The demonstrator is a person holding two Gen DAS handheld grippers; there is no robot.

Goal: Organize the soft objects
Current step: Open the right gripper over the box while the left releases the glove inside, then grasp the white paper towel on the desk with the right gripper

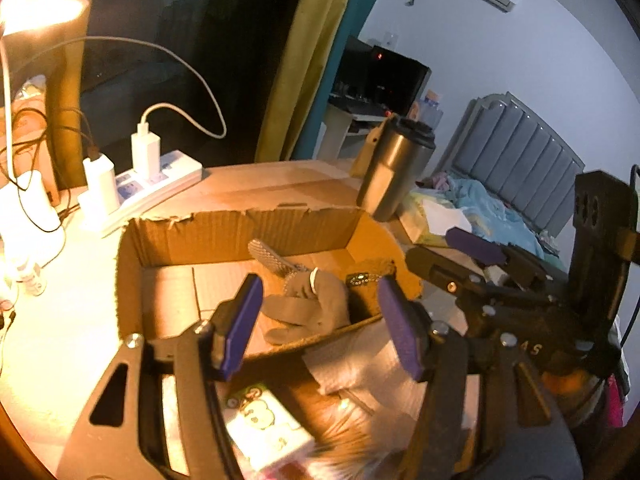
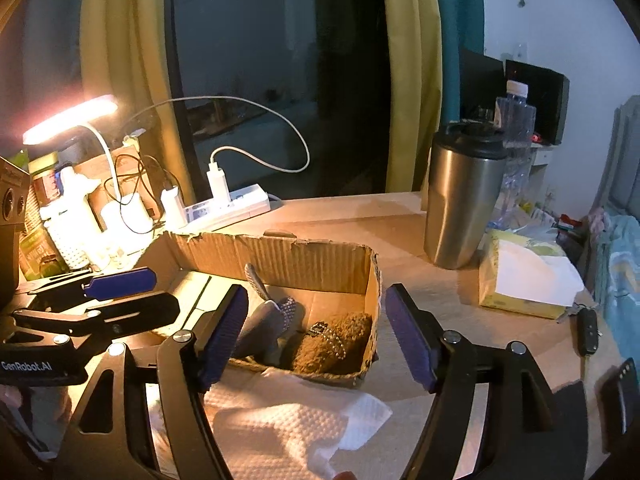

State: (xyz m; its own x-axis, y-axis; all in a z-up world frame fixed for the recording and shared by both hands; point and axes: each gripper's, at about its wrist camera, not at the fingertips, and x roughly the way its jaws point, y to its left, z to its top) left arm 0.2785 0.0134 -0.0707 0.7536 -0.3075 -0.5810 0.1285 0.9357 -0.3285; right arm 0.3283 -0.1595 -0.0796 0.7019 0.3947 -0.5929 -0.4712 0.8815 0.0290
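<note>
A torn cardboard box (image 1: 240, 226) (image 2: 280, 258) sits on the desk. Inside it lie grey gloves (image 1: 316, 300) (image 2: 264, 326) and a brown fuzzy item (image 2: 340, 344) (image 1: 380, 270) with a beaded chain. My left gripper (image 1: 320, 324) is open and empty, above the box's near edge over the gloves. My right gripper (image 2: 316, 336) is open and empty, above the box's near right corner. A white paper towel (image 2: 288, 424) (image 1: 360, 364) lies in front of the box. The other gripper shows at each view's edge.
A steel tumbler (image 2: 460, 204) (image 1: 396, 168), a yellow tissue box (image 2: 524, 280), a car key (image 2: 588, 330) and a water bottle (image 2: 516, 120) stand right of the box. A power strip (image 1: 148, 188) (image 2: 228, 208) with chargers, a lit lamp (image 2: 70, 118) and bottles are at the left. A small printed packet (image 1: 264, 428) lies near me.
</note>
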